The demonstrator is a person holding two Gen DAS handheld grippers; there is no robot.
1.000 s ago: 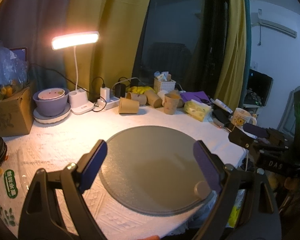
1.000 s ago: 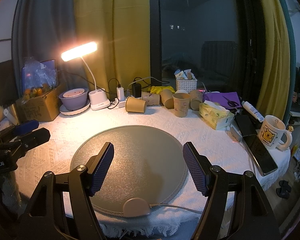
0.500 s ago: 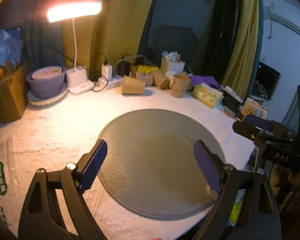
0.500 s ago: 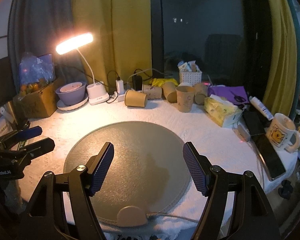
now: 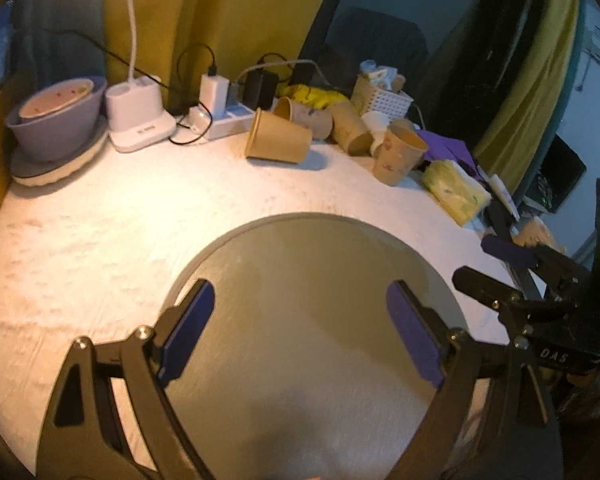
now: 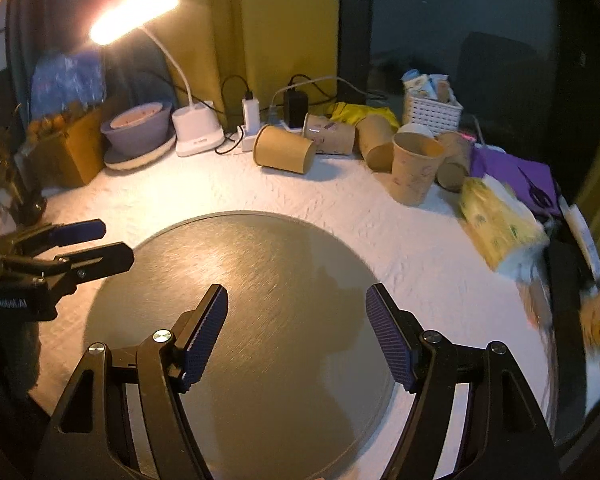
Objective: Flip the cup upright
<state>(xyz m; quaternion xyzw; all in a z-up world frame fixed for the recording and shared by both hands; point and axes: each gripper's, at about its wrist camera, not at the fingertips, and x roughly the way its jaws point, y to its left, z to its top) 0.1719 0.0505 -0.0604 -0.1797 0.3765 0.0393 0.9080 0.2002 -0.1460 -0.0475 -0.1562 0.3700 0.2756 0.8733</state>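
Upper centre of frame: brown cup [image 6: 284,154] lying on side on desk [image 6: 360,220]. Left gripper [image 5: 300,328] and right gripper [image 6: 296,336] over round mat [image 6: 240,300], fingers apart, empty.

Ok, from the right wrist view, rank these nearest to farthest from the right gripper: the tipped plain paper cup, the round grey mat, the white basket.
1. Round grey mat: directly beneath the open right gripper.
2. Tipped plain paper cup: lying on its side beyond the mat, slightly left of centre.
3. White basket: at the back right, behind the other cups.
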